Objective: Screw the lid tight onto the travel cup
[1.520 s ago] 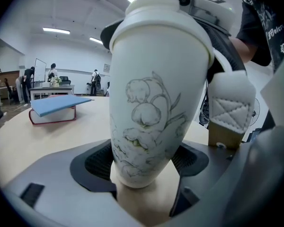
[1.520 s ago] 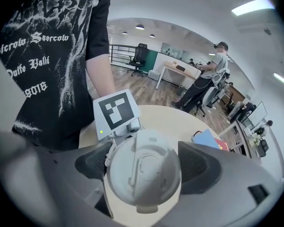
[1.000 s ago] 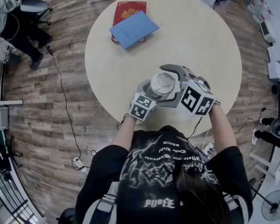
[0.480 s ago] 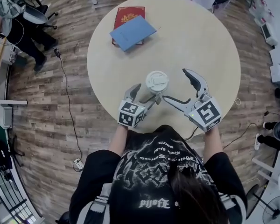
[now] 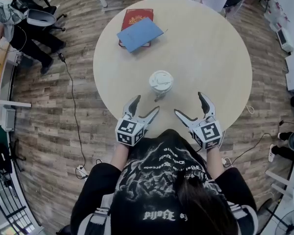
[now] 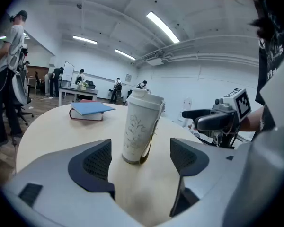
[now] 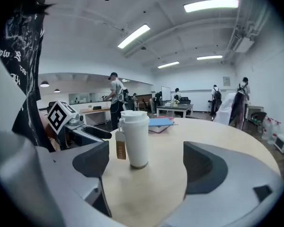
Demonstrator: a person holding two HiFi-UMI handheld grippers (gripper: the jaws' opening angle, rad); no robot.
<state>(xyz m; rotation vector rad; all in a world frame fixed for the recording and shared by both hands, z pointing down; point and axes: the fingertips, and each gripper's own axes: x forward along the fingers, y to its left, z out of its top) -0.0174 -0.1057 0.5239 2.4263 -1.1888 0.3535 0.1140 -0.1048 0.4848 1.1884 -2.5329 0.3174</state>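
Observation:
The white travel cup (image 5: 161, 82) stands upright on the round table (image 5: 210, 48) with its lid on top. A strap and tag hang down its side. In the left gripper view the cup (image 6: 140, 126) is a little ahead of the jaws, and in the right gripper view the cup (image 7: 134, 137) is also ahead, untouched. My left gripper (image 5: 143, 107) is open near the table's front edge, left of the cup. My right gripper (image 5: 191, 106) is open on the other side, with nothing between its fingers.
A blue book (image 5: 140, 33) lies on a red book (image 5: 135, 17) at the far left of the table. Cables (image 5: 71, 97) run across the wooden floor. A person (image 5: 19, 18) sits at a desk to the far left.
Both grippers let go of the cup and its lid, opened, and drew back toward the table's near edge. The cup now stands alone on the table.

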